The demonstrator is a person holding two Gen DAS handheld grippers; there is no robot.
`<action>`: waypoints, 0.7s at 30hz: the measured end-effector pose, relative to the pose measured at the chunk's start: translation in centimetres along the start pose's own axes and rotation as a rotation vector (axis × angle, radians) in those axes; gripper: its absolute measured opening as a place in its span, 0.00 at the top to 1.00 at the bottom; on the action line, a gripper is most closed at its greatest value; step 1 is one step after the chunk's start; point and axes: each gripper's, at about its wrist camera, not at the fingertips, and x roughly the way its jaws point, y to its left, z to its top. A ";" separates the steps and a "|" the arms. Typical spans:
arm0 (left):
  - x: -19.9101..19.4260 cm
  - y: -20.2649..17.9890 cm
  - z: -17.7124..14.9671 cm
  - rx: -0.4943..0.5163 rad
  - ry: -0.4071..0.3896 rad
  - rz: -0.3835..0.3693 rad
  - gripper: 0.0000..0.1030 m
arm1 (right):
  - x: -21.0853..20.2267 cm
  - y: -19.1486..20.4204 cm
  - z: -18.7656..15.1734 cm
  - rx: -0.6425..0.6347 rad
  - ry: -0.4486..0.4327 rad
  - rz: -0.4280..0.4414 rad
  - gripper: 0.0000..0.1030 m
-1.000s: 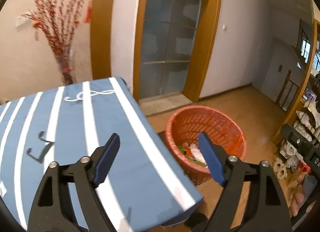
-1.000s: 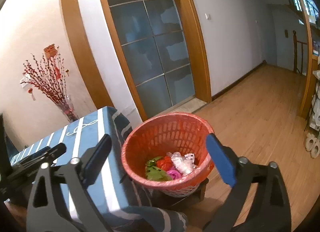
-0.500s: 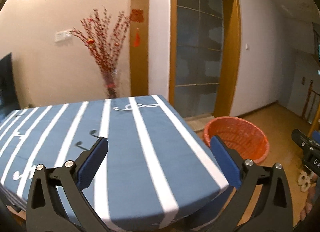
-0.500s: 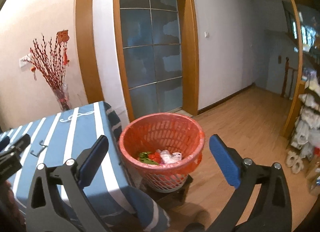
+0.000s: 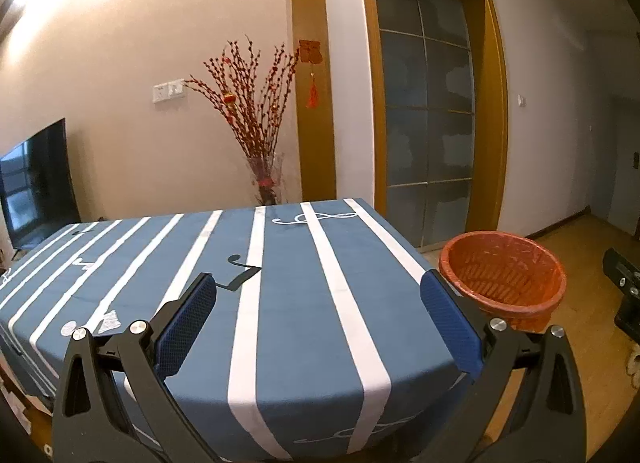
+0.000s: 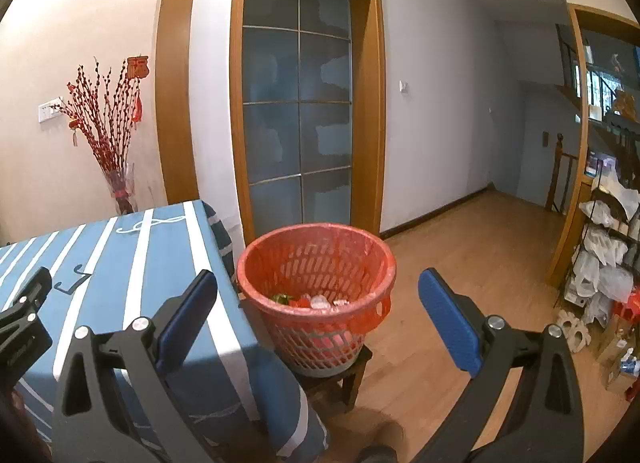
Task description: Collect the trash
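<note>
Basket (image 6: 316, 263): red mesh, standing on a stool (image 6: 340, 375), holding trash (image 6: 312, 300).
Left hand-held gripper (image 5: 318, 317): gaping wide, empty.
Right hand-held gripper (image 6: 318, 313): gaping wide, empty.

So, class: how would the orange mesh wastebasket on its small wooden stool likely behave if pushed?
The orange mesh wastebasket looks like thin plastic lattice holding little trash, so probably light. Perched on a small wooden stool, it would likely slide or tip off easily.

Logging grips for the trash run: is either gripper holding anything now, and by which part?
Nothing is held. The left gripper and right gripper are both open, with nothing between their fingers.
</note>
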 end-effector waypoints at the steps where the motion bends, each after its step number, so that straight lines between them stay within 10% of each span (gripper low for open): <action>1: -0.2 0.0 -0.2 0.001 -0.003 0.001 0.03 | -0.1 -0.1 -0.2 0.002 0.007 0.000 0.04; 21: -0.1 0.4 -2.1 -0.054 0.070 0.028 0.03 | 0.1 0.9 -1.8 -0.028 0.032 -0.047 0.04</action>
